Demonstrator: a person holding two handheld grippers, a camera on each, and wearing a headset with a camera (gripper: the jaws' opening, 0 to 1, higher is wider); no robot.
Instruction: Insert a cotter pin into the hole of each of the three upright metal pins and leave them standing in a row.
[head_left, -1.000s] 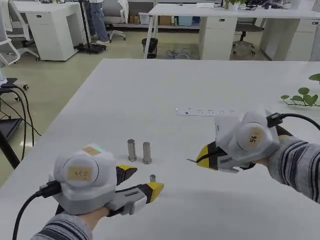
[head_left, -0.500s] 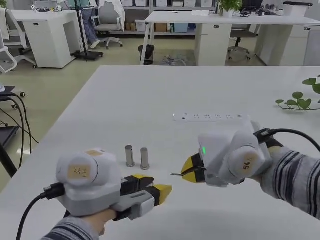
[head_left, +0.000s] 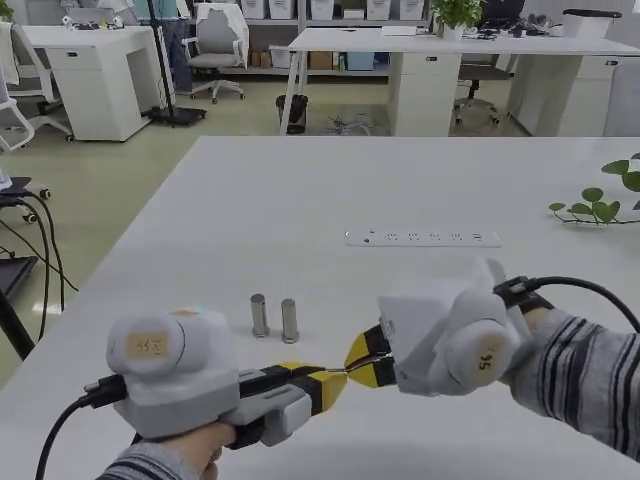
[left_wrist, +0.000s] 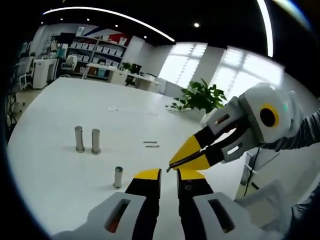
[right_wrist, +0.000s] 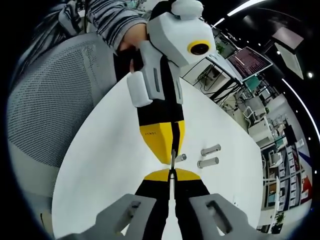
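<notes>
tip to tip: left gripper (head_left: 326, 384) closed, right gripper (head_left: 361, 366) pinching a cotter pin (right_wrist: 172, 161).

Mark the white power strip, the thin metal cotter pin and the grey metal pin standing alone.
white power strip (head_left: 422, 238), head view, middle of its top face.
thin metal cotter pin (right_wrist: 172, 161), right gripper view, exposed shaft.
grey metal pin standing alone (left_wrist: 118, 177), left gripper view, its side.

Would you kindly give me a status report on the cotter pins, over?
Right tool shut on thin metal cotter pin, tip at left tool, jaws near-closed, grip unclear. Three grey upright metal pins standing, look unpinned. Nothing blocking.
</notes>
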